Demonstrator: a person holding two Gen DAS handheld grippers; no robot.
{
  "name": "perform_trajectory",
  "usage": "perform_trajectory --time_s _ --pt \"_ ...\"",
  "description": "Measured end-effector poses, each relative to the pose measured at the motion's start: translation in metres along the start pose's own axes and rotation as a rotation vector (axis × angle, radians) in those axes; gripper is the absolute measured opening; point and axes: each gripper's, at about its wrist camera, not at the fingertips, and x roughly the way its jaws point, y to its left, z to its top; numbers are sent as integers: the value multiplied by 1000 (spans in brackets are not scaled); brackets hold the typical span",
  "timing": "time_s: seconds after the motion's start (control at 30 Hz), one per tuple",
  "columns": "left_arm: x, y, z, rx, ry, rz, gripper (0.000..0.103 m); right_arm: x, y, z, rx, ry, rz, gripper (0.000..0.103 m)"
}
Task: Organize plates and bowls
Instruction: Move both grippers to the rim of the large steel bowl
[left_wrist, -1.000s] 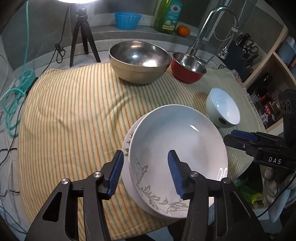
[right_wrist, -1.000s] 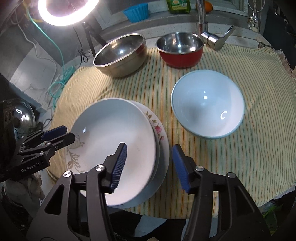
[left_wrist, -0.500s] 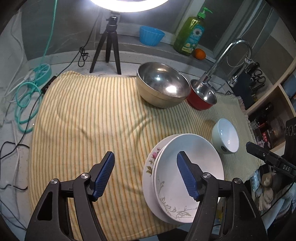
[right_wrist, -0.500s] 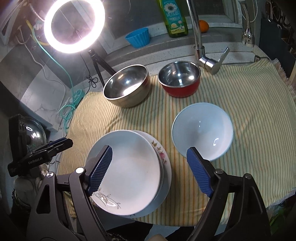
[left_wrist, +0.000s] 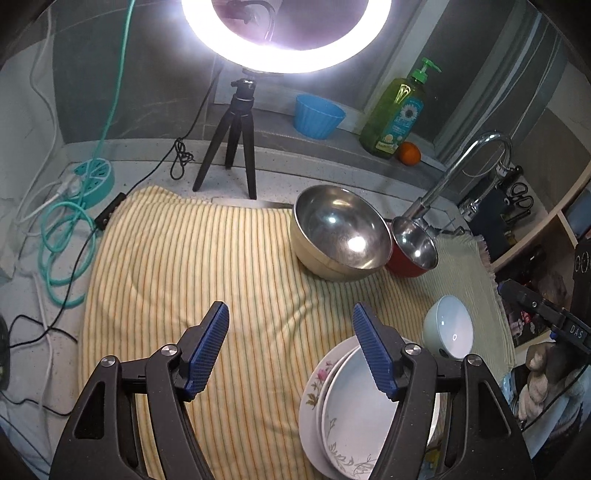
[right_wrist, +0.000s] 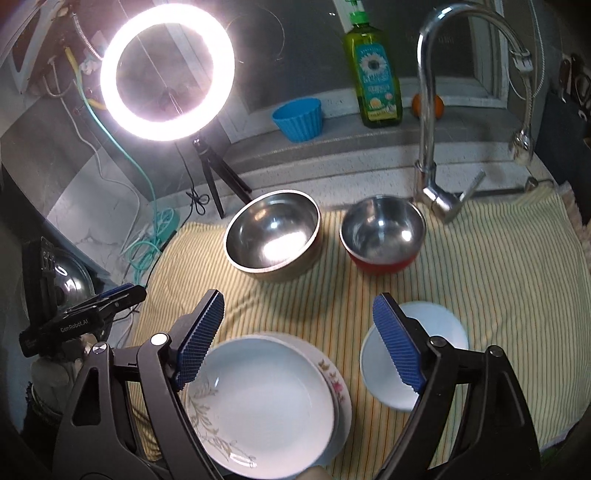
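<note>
The left gripper (right_wrist: 81, 321), seen left of the jaws, says "GenRobot.AI". The right gripper (left_wrist: 561, 325) says "DAS".

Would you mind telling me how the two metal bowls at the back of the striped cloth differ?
The all-steel bowl is wider and shallower, silver outside; the red-sided steel bowl is smaller, deeper, and stands nearer the chrome faucet. Both sit upright and empty, with shiny steel interiors.

Shiny metal bowls (right_wrist: 273, 230), glossy plates (right_wrist: 266, 402) (cloth (left_wrist: 184, 258) matt)
</note>
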Motion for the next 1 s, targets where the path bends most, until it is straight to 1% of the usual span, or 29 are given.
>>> perform_trajectory --time_s 0.17,0.27,0.4,0.53,0.67,0.73,0.8,0.87,0.93,1.0 --pt "3 2 19 -21 -28 -29 70 16 3 26 29 2 57 85" --pt "12 1 30 -15 -24 -37 70 31 2 35 63 24 86 85" --pt "29 5 47 -24 -8 -53 70 57 -4 40 112 63 108 85" --pt "54 13 64 -41 31 -74 70 83 -13 38 187 113 136 85" --pt "84 15 79 -41 74 -79 69 105 -16 36 208 140 119 85" --pt "97 16 85 -51 95 -84 69 116 -17 36 220 161 116 76" --pt "112 17 90 -60 124 -100 69 125 -19 37 237 177 112 74" --pt "123 15 94 -55 142 -96 68 134 -22 37 255 190 106 73" --pt "133 15 97 -53 160 -95 67 141 -26 37 272 203 100 65" --pt "140 17 99 -64 172 -102 67 149 -30 38 289 220 103 60"
